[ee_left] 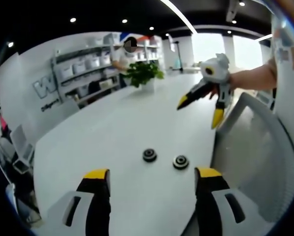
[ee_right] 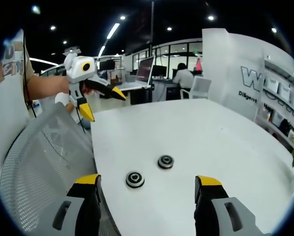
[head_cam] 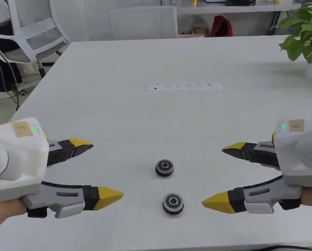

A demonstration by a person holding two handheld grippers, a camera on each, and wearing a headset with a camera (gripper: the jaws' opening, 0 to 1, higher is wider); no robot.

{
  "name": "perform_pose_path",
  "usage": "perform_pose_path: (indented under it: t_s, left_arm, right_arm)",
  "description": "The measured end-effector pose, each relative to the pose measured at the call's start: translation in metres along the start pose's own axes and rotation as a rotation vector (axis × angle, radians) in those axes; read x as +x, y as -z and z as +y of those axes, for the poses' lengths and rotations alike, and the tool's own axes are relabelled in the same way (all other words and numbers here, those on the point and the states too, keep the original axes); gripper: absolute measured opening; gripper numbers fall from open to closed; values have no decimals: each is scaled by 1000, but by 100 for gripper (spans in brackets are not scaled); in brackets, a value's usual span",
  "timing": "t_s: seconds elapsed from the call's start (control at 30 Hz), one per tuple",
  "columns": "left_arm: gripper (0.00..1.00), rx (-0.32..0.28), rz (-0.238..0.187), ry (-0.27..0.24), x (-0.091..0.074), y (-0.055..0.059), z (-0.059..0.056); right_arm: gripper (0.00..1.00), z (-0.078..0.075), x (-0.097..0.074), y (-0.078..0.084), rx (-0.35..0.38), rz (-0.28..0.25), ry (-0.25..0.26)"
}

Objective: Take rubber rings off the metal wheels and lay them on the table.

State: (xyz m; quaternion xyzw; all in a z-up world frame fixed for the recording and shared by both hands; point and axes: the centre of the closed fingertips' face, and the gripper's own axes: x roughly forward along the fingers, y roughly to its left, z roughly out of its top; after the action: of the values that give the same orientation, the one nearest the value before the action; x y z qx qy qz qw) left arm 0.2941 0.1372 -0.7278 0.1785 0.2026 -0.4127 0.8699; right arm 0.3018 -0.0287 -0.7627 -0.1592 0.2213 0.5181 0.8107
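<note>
- Holds the left gripper (head_cam: 104, 170) low over the near left part of the white table (head_cam: 119, 104), yellow tips pointing inward, spread wide with nothing between them.
- Holds the right gripper (head_cam: 214, 175) opposite, over the near right part, likewise wide open and empty, tips aimed back toward the left gripper.
- Between the two grippers, touched by neither: two small metal wheels lying flat on the table, the far wheel (head_cam: 164, 167) and the near wheel (head_cam: 173, 203), near each other but not touching.
- Black rubber rings (head_cam: 165, 203) seated around both wheels, a pale metal hub in the middle of each.
- In the left gripper view, both wheels just ahead of the open jaws, the near wheel to the right, the right gripper in a bare hand above the table edge beyond them.
- In the right gripper view, both wheels again ahead of the open jaws, the near wheel to the left, closer to the table edge.
- Farther up the table, well apart from the wheels: a white power strip (head_cam: 183, 86), lying flat.
- At the far right corner, a leafy potted plant (head_cam: 304, 31); past the far left edge, a white office chair (head_cam: 33, 36).
- Beside the near table edge in the right gripper view, a grey mesh chair back (ee_right: 38, 162).
</note>
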Motion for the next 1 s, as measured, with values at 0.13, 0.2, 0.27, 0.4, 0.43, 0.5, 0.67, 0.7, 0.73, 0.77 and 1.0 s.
perform_pose_path:
  t_s: [0.13, 0.2, 0.27, 0.4, 0.43, 0.5, 0.67, 0.7, 0.73, 0.77, 1.0]
  left_arm:
    - [69, 5, 4, 14, 6, 1, 0]
    - [68, 11, 12, 21, 8, 3, -1]
    - [67, 13, 19, 27, 11, 4, -1]
    - [66, 13, 25, 36, 15, 5, -2]
    - [65, 15, 26, 39, 17, 5, -2]
    - [65, 13, 28, 43, 19, 5, -2]
    - [64, 13, 33, 54, 24, 6, -3]
    - [64, 16, 34, 60, 26, 6, -5]
    - [64, 18, 33, 65, 27, 6, -5]
    - [64, 19, 34, 72, 28, 7, -7]
    - [62, 31, 43, 100, 36, 9, -12]
  right_arm:
    - [76, 0, 4, 3, -25, 19, -11]
    - [75, 0, 5, 3, -34, 20, -15]
    - [75, 0, 7, 3, -35, 15, -22]
    - [74, 0, 13, 7, -42, 22, -36]
    - [73, 0, 14, 7, -46, 25, -39]
    - [73, 0, 15, 9, -50, 30, -47]
    - [70, 1, 19, 12, -60, 35, -63]
    - [70, 1, 21, 13, -61, 39, -66]
    - [69, 2, 22, 14, -65, 41, -71]
    - [68, 2, 23, 15, -67, 44, -75]
    - [66, 8, 32, 21, -92, 66, -108]
